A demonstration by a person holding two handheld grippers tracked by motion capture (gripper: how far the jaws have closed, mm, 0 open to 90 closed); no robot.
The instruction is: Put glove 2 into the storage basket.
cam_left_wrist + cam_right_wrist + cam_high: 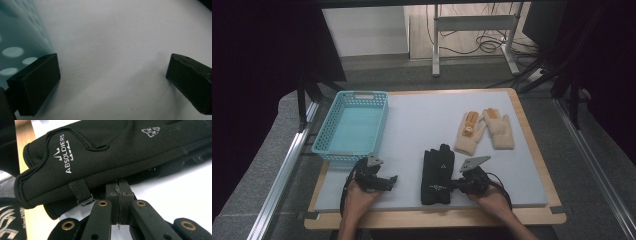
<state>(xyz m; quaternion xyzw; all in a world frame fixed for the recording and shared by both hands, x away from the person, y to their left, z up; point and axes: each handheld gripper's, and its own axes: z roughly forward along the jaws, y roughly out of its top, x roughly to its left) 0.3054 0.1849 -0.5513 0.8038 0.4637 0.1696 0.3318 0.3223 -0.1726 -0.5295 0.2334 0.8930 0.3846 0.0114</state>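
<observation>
On grey mat (422, 120), black glove (105, 155) is pinched by closed right gripper (119, 192); left gripper (112, 82) is held wide, empty. Thin edge-grip may be lost.

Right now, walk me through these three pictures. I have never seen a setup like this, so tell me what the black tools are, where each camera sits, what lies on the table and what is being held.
A person sits at a table holding a hand-operated two-jaw gripper in each hand. The high view looks down from above. The other two come from cameras riding on the grippers.

On the table: an empty blue basket, a beige glove pair and black gloves.

The left gripper is open over bare table beside the basket. The right gripper has its jaws shut at the edge of the black gloves; they seem to pinch that edge, though the contact is hidden.
</observation>
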